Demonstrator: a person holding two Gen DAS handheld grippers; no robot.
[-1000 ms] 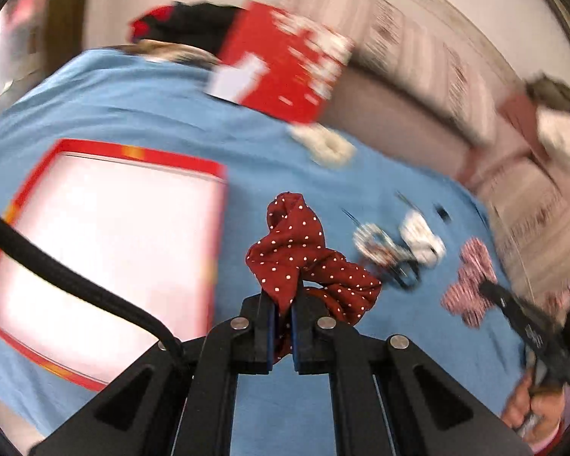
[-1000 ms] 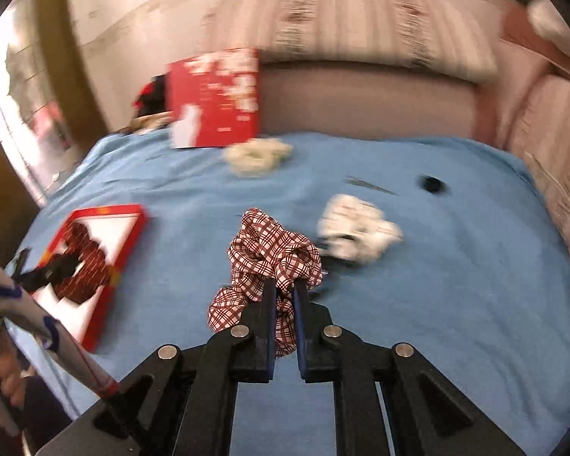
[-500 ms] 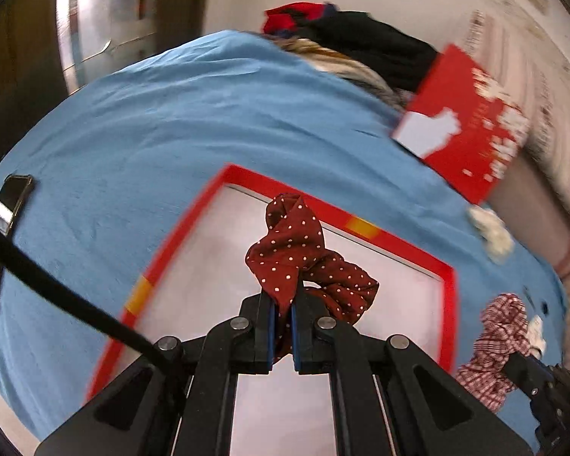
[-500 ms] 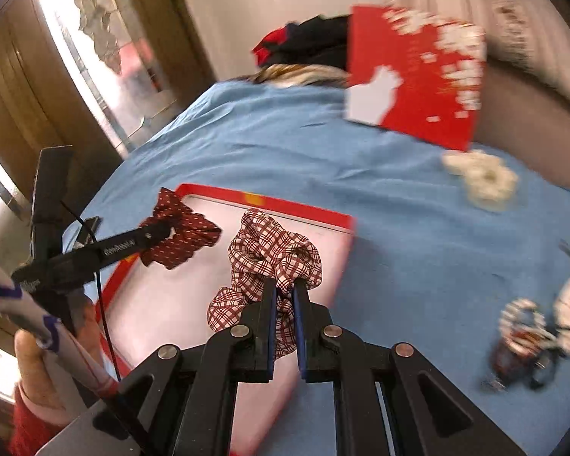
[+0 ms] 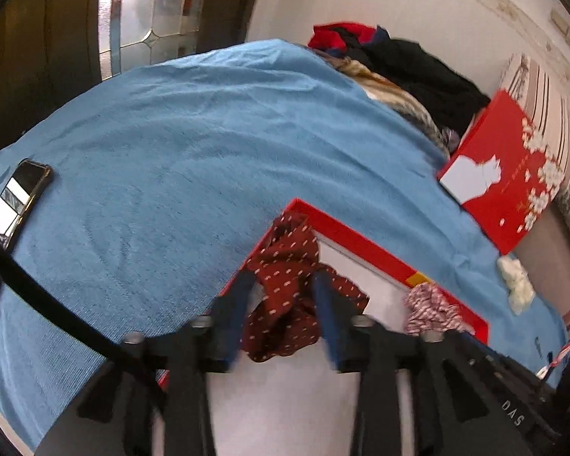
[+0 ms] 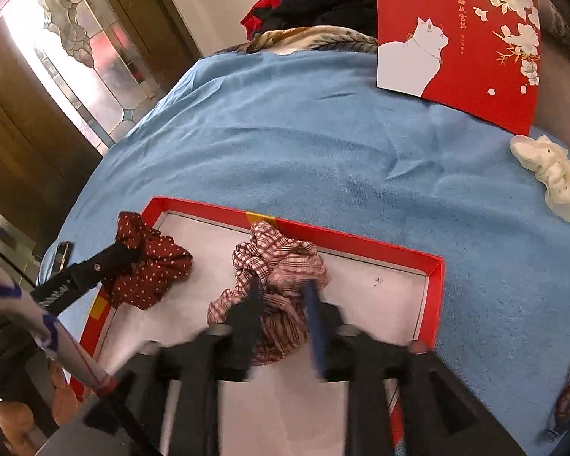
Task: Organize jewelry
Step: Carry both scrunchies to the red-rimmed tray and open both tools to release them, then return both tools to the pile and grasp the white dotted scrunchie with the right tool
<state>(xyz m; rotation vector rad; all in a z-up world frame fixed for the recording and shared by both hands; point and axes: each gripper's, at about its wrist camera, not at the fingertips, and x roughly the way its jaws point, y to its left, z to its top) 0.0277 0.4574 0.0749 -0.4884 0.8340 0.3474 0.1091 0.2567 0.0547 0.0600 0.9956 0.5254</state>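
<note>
The red tray [image 6: 361, 245] lies on the blue blanket [image 6: 304, 144]. The left gripper [image 5: 281, 285] is opening, with the dotted red scrunchie [image 5: 285, 296] between its fingers. The right gripper [image 6: 281, 292] is opening around the checked scrunchie [image 6: 281, 262].

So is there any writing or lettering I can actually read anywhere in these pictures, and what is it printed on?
"DAS": pale letters on the black gripper body at the lower right of the left wrist view.
"手绘故宫猫": gold vertical characters on the red box lid, beside its white cat; only roughly legible.
A smaller gold column next to them: too small to read.
Nothing else legible.
</note>
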